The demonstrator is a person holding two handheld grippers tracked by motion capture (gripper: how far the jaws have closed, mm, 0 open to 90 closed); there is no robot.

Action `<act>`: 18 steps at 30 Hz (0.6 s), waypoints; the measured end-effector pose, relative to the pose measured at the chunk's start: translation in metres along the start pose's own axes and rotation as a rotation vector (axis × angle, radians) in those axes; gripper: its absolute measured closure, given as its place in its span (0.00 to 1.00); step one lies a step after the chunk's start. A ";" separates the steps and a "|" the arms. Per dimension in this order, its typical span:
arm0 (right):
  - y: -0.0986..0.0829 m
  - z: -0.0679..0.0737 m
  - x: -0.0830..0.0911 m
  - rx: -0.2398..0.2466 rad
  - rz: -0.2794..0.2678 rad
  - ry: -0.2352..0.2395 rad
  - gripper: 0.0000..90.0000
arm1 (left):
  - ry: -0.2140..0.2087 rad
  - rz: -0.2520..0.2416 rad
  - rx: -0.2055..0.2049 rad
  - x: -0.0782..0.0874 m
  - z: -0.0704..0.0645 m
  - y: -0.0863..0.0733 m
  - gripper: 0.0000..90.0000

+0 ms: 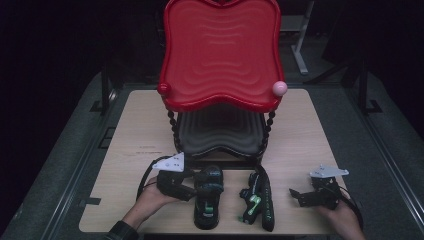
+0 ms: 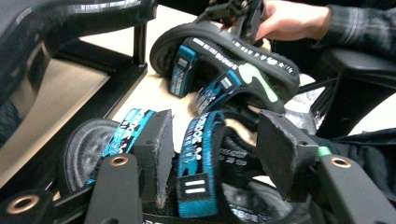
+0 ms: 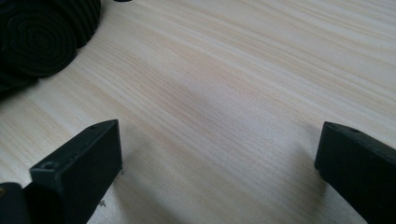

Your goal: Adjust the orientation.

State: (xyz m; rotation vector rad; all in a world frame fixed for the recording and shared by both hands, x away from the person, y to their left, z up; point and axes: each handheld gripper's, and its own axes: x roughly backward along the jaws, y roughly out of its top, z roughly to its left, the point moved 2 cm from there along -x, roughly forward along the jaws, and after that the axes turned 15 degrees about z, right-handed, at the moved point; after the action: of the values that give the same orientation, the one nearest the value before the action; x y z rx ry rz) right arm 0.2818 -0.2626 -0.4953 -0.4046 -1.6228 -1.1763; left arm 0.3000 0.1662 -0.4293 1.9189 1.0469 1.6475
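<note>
Nearest the high camera, two black sandals lie on the front part of the wooden table (image 1: pixel 300 130), side by side. One sandal (image 1: pixel 208 197) lies flat, sole down, with teal printed straps; the left tongs (image 1: pixel 186 189) reach into it from the left, held by the person's left hand (image 1: pixel 150 200). Seen from the left gripper view, these tongs (image 2: pixel 215 144) stand partly open, their black jaws set on either side of a teal strap (image 2: pixel 198 163) without visibly pressing it; I cannot tell whether they touch it. Just to the right, the second sandal (image 1: pixel 260 200) lies tipped on its edge, showing a green patch and teal straps. Well to the right of it, the right tongs (image 1: pixel 299 196) rest low over bare table in the person's right hand (image 1: pixel 345 215), jaws spread wide with nothing between them, as the right gripper view (image 3: pixel 219 154) confirms. Behind the sandals stands a two-tier stand with a black lower tray (image 1: pixel 220 132) and a red wavy upper tray (image 1: pixel 222 55), carried on beaded black posts; a pink ball (image 1: pixel 279 88) sits at its right front corner.
</note>
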 end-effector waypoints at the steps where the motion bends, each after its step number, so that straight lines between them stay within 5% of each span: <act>1: 0.000 0.000 0.000 0.000 0.000 0.000 0.00 | -0.002 0.001 -0.001 -0.003 0.000 0.000 0.50; 8: 0.000 0.000 0.000 -0.001 0.000 0.000 0.00 | -0.004 0.049 -0.009 -0.019 0.000 -0.003 0.53; 18: 0.000 0.000 0.000 -0.001 0.000 0.000 0.00 | -0.012 0.045 0.010 -0.025 0.007 -0.008 0.71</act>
State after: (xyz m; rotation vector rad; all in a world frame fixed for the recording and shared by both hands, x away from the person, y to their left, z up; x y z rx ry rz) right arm 0.2816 -0.2626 -0.4952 -0.4054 -1.6224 -1.1767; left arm 0.3041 0.1537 -0.4525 1.9702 1.0166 1.6555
